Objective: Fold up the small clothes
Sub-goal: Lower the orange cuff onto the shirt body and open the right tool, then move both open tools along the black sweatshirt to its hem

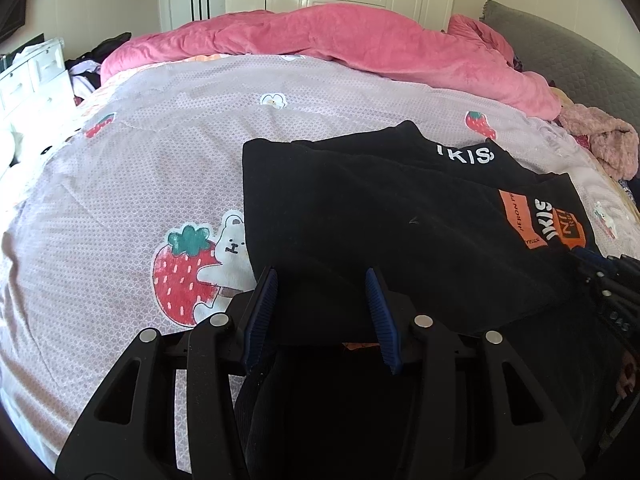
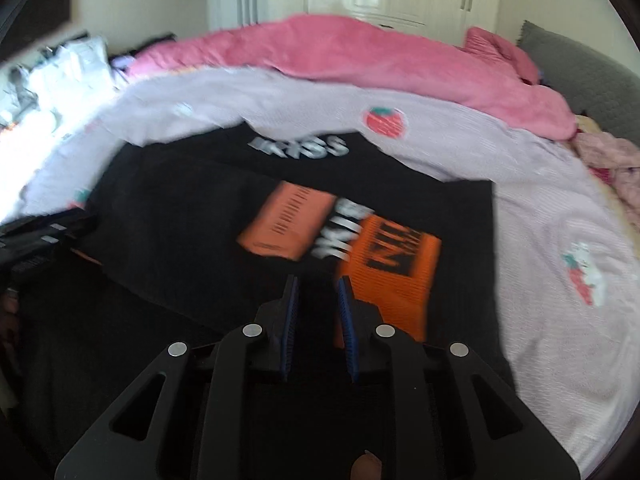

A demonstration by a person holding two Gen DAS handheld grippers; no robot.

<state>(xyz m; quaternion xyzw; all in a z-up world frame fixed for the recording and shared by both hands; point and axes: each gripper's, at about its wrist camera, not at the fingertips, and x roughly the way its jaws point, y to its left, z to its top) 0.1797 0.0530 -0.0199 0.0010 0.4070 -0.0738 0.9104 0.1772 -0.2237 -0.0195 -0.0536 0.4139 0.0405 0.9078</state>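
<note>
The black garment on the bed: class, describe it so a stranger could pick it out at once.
Start at the bed with its lilac strawberry-print cover and the pink blanket heaped along the far side. On the cover's near part lies the black garment, partly folded. Alone among the pink and lilac fabrics, it is black with orange panels and white lettering.

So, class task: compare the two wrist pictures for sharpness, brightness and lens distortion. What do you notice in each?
Left wrist view: sharp, the white lettering on the black garment is crisp; the bed cover bulges from fisheye curving, corners dark. Right wrist view: smeared by motion blur, the garment's orange print streaks, and daylight burns out the left edge; the pink blanket bows likewise.
</note>
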